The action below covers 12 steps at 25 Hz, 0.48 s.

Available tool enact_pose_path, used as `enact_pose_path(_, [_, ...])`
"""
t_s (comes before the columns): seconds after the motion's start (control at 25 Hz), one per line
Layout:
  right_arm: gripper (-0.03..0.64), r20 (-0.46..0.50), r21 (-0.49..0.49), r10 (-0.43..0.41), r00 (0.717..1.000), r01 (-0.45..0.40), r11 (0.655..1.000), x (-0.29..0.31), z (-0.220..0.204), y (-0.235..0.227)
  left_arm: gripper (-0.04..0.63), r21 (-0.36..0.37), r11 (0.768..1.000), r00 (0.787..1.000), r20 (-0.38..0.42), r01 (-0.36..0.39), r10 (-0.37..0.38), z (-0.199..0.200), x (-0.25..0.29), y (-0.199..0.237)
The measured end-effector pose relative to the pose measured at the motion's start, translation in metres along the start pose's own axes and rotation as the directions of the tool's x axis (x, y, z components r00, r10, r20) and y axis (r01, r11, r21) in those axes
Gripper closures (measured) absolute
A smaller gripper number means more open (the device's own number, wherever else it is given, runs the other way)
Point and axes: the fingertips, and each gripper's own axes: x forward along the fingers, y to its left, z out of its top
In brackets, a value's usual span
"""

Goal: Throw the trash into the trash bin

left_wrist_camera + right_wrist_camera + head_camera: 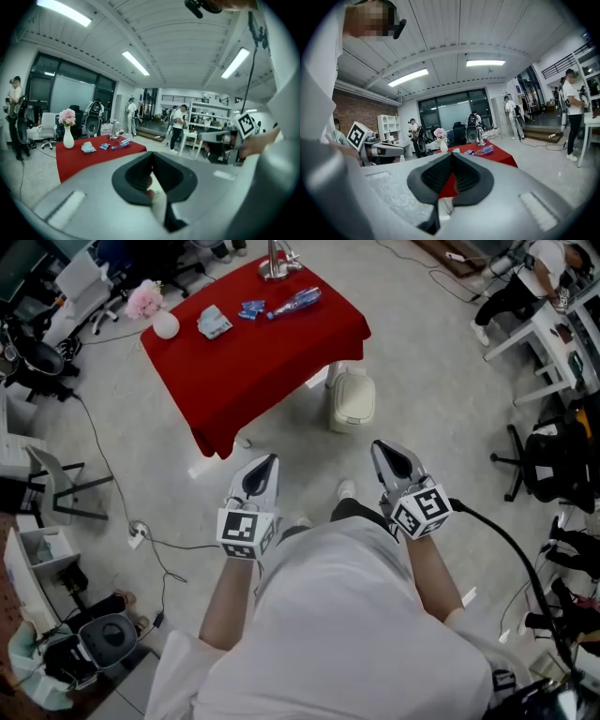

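**Light trash lies on the red table; both tongs closed and empty**

The left gripper and the right gripper are held close to the body, well short of the red table. In each gripper view the jaws are seen pressed together with nothing between them.

Three pieces of trash are seen on the table's far half. A plastic bottle lies on its side near the far right corner. A small blue wrapper lies just left of the bottle, and a crumpled wrapper lies further left, toward the white vase. A metal stand is set at the far edge, behind the bottle. The trash bin stands on the floor just beside the table's near right corner, and its lid appears to be closed.

The bottle is judged to be light, smooth and thin-walled, so it may roll or slip. It would best be taken across the middle of its body, with the jaws square to its length. The wrappers are judged nearly weightless, soft and easily crushed. A raised fold should be pinched, since a flat edge on the cloth could be missed or the cloth caught with it. Nothing here looks fragile except the vase, which should be kept clear of.
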Motion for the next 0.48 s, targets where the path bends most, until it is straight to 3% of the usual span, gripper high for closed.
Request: enact_pose_path(0.48, [0.618,-0.015,0.012,0.017,1.0,-0.017,1.0,0.048,0.002,-0.049,0.591,-0.008,1.0,1.0,0.001,-0.001,0.001,0.01,0.056,0.022])
